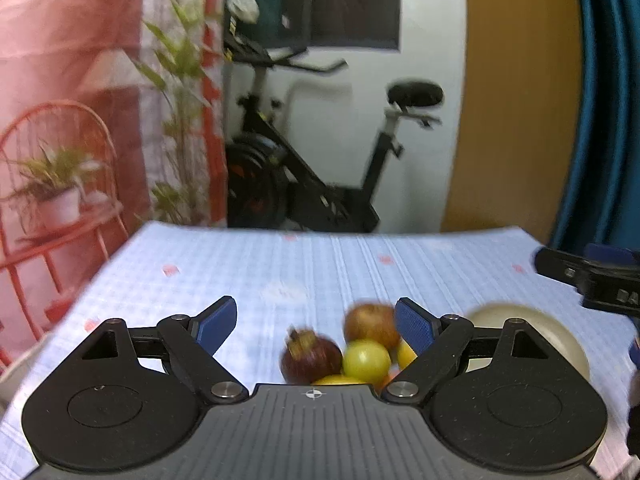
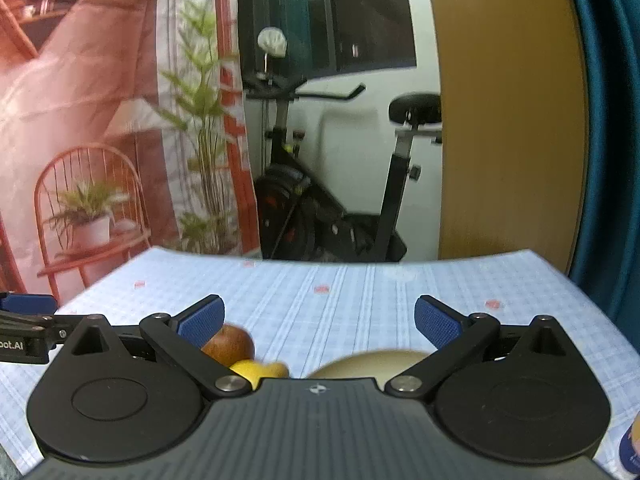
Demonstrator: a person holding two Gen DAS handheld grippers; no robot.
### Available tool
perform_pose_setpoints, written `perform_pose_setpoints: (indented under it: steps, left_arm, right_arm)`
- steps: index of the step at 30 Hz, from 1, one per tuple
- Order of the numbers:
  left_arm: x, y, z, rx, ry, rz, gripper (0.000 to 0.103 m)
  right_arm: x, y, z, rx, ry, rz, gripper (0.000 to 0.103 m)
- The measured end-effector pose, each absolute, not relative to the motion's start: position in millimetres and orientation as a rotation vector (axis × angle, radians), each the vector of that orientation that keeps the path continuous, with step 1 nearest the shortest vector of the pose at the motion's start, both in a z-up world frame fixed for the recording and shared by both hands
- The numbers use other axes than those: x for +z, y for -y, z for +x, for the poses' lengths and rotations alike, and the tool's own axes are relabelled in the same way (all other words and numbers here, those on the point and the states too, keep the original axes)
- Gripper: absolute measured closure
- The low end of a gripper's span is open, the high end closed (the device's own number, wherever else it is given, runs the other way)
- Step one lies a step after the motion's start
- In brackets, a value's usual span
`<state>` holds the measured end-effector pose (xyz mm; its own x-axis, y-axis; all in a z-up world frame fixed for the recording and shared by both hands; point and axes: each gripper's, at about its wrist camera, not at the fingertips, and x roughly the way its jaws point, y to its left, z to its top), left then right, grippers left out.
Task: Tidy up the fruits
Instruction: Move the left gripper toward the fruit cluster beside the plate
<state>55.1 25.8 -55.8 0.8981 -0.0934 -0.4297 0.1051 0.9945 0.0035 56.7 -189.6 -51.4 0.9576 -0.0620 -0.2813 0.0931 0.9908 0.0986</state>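
Checked table (image 1: 360, 272): fruits (image 1: 344, 356) piled beside bowl (image 1: 560, 336), none sorted; left tongs (image 1: 316, 322) and right tongs (image 2: 318, 320) spread, empty.

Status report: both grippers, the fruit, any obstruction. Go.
Left gripper open, empty, over fruit pile. Right gripper open, empty. Beige bowl beside pile. Nothing blocking.

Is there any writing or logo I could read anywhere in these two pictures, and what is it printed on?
"oot.AI", its start cut off by the picture's edge: white letters on the black body of the left gripper, seen at the left edge of the right wrist view.
White letters on the right gripper, at the right edge of the left wrist view: too blurred and cut off to read.
Print on a blue and white item at the lower right corner: too blurred to read.
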Motion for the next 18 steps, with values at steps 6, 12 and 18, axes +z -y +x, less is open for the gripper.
perform_pose_setpoints:
  steps: [6,12,18]
  left_arm:
    - [-26,-20,57,-0.033,-0.305,0.001,0.015]
    - [-29,-1,57,-0.03,-0.333,0.026,0.015]
    - [-55,-5,60,-0.073,-0.483,0.032,0.015]
  right_arm:
    - [-30,195,51,-0.117,-0.162,0.072,0.0]
    - [-32,194,49,-0.105,-0.149,0.043,0.0]
    - [-49,193,51,-0.027,-0.256,0.053,0.0]
